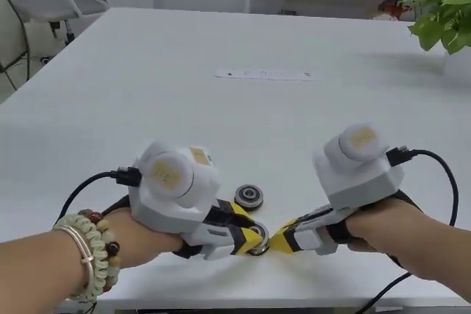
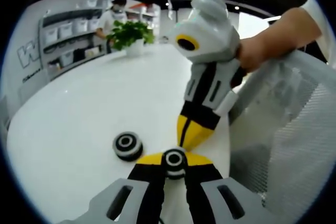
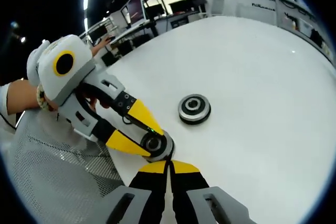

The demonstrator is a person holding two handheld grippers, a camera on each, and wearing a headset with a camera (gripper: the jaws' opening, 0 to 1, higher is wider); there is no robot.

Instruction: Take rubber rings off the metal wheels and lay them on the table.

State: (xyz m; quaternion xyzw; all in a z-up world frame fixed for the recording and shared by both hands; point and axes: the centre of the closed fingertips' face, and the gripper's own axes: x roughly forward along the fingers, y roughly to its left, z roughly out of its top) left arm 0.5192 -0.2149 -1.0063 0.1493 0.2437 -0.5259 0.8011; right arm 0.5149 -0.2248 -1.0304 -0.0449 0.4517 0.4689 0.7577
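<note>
At bottom centre, the left tool clamps a wheel; the right tool, jaws together, noses its ring, hold unclear. A slipping pull could flick the wheel off the near table edge. Just beyond lies a second wheel.

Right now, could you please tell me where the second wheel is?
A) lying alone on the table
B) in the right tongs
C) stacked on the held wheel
A: the loose wheel lies flat on the table, apart from the held wheel in the left tongs.
</note>
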